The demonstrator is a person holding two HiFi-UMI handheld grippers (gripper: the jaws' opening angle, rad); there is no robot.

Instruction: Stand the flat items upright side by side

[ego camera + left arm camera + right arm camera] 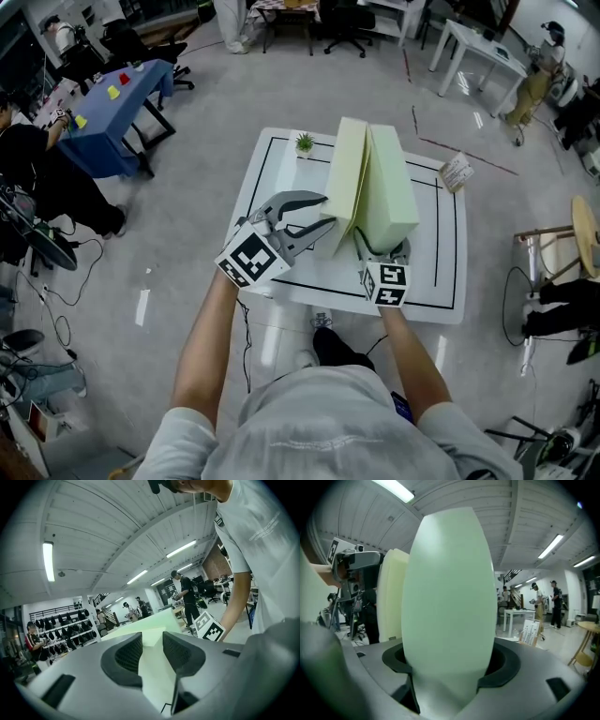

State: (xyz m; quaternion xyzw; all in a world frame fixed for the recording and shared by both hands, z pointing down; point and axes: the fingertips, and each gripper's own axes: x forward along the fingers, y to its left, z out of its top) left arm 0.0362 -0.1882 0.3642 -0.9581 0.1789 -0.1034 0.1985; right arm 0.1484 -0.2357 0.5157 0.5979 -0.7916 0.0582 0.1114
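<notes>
Head view shows a white table with a black border line carrying two foam slabs that stand upright side by side near its centre. The green slab is on the right, touching the yellow slab. The right gripper clasps the green slab's near end, with a pad against each face. The left gripper has its jaws narrowly apart and empty, tips just beside the yellow slab's near edge. A card stands at the far right edge and a small plant at the far left corner.
</notes>
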